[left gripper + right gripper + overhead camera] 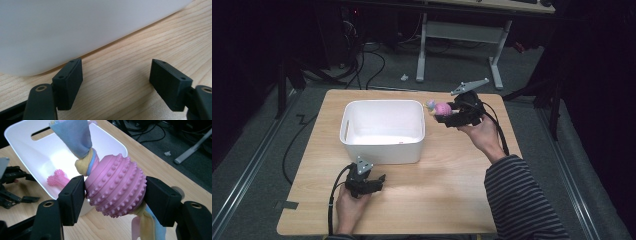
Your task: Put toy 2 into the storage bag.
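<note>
From the high view, the work reads as about half done: the right gripper (pixel 447 114) holds a pink ball toy (pixel 442 108) in the air just beside the white bin (pixel 382 150), off the bin's 3 o'clock rim, so the pick-up looks finished while the carry over the rim and the drop are left. In the same view the left gripper (pixel 379 179) rests on the wooden table (pixel 437 195) at the bin's 6 o'clock side, apart from the toy and carrying nothing. The left gripper view adds what the high view cannot resolve: its two black jaws stand wide apart with bare wood between them, and the bin's white wall (pixel 75 30) rises close ahead at 12 o'clock, near the jaw tips though whether it touches them I cannot tell. The right gripper view gives the closest look at the grip: the jaws press on both flanks of the pink ball toy (pixel 116 187), a ribbed, nubbed ball with knotted pastel cloth (pixel 75 137) running out at 11 o'clock and at 5 o'clock. It also shows a small pink spiky toy (pixel 58 178) already lying in the bin (pixel 105 140), which the high view leaves too faint to make out, so I judge one item is stowed and this one is next.
</note>
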